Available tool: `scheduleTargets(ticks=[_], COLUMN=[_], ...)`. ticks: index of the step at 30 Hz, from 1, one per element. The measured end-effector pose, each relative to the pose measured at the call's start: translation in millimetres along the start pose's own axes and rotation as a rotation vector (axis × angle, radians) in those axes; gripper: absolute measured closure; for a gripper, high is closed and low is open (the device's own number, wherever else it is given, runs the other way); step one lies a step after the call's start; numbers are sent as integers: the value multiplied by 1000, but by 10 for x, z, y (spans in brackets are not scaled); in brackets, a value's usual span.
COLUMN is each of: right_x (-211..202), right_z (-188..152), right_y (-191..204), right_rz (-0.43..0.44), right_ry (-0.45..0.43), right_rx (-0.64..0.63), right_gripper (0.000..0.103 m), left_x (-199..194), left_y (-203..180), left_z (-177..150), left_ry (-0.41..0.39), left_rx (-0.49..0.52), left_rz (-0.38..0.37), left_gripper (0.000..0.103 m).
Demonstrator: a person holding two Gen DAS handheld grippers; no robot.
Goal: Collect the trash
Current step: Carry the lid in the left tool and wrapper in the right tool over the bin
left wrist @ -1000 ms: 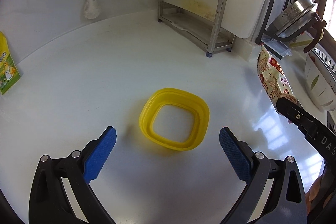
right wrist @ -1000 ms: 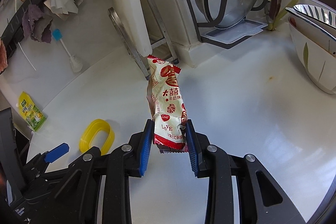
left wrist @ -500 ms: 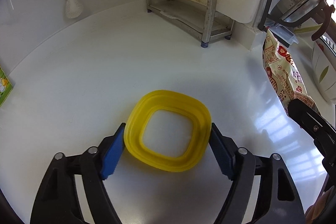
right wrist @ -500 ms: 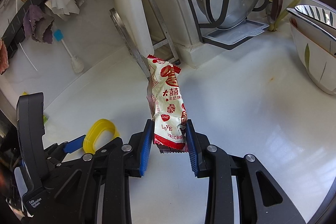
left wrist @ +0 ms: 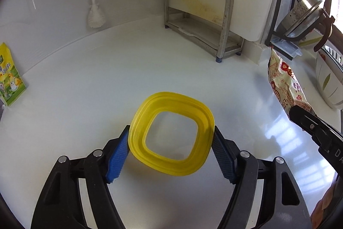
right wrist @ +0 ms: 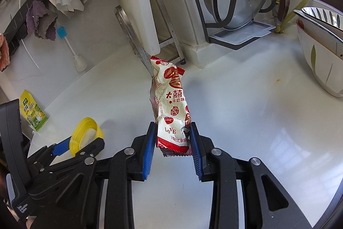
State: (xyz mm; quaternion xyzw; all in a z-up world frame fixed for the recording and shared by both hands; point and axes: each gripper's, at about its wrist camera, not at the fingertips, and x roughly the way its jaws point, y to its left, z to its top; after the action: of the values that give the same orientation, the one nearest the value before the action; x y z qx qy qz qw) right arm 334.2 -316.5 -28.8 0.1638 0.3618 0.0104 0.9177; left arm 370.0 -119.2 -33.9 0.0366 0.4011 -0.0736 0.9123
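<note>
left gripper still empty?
No, the left gripper has its blue pads pressed on both sides of the yellow ring, which sits tilted between them above the white counter.

Your left wrist camera sits low and close over the white counter (left wrist: 85, 83), facing the back wall past the left gripper (left wrist: 171, 151) and the yellow ring (left wrist: 171, 134). Your right wrist camera looks from further right and higher, along the right gripper (right wrist: 172, 143). Both views share the ring, the snack wrapper (right wrist: 171, 104), and the metal rack (left wrist: 197, 14).
</note>
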Motion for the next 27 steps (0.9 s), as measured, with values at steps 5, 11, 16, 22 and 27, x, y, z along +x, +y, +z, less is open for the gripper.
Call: scheduleTargets(ticks=[5, 11, 16, 22, 27], right_x=[-144, -483, -958, -1471, -1896], right_z=[-117, -337, -611, -1189, -1560], right_y=[-10, 16, 155, 170, 314], right_rz=[-8, -13, 2, -5, -13], right_ry=[-13, -44, -88, -84, -86], right_rx=[5, 2, -47, -4, -13], right_gripper=[73, 73, 73, 73, 73], left_x=[-227, -602, -1124, -1673, -2066], left_y=[65, 81, 154, 290, 350], left_z=[-80, -360, -779, -1245, -1549], left_ry=[-58, -100, -153, -146, -156], left_rx=[-7, 21, 71, 113, 108], left_rz=[9, -3, 26, 26, 11], left_gripper=[33, 33, 33, 33, 33])
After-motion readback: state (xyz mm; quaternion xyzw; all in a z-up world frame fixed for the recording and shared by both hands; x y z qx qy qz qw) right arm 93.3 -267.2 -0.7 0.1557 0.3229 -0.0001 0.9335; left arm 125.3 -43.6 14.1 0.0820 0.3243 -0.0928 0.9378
